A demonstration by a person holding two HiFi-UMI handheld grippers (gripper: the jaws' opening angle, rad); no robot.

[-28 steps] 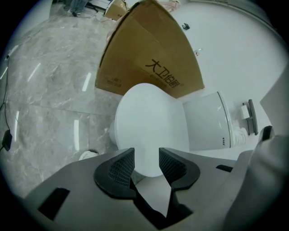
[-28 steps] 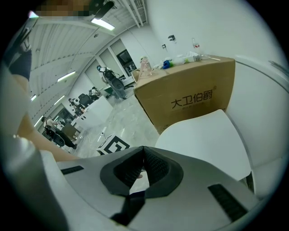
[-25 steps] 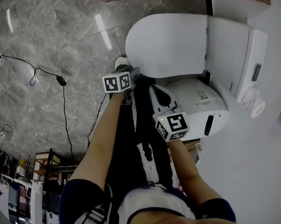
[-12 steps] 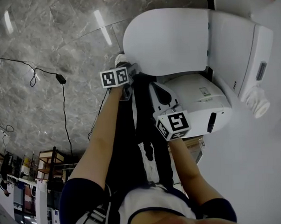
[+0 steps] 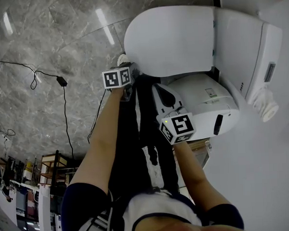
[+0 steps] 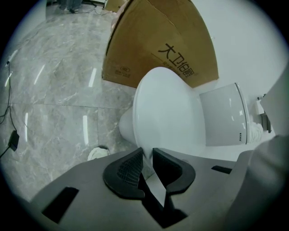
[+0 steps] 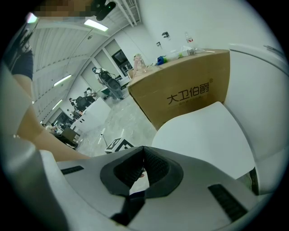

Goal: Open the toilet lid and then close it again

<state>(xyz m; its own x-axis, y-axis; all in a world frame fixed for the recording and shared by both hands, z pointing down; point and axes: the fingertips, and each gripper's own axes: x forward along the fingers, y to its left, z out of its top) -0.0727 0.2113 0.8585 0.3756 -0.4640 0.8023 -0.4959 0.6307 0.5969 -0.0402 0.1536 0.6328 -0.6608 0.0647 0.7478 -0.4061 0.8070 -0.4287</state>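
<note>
**A:** What has moved since a second ago?

**B:** My left gripper point(image 5: 131, 72) has crept up the frame to the front rim of the toilet lid point(image 5: 170, 39). Its jaws have just been closing. The rim now sits between them, and the pads look pressed onto it.

**A:** Why take it there?

**B:** That edge lies farthest from the hinge, so I judge it the easiest place to lift from.

**A:** And your other one?

**B:** My right gripper point(image 7: 143, 160) hangs mid-frame in the head view, jaws together on nothing. I'd say I'm keeping it out of the lid's swing.

**A:** How does the lid look?

**B:** It lies flat over the bowl, upper centre of the head view. It is a white, glossy, smooth oval.
</note>
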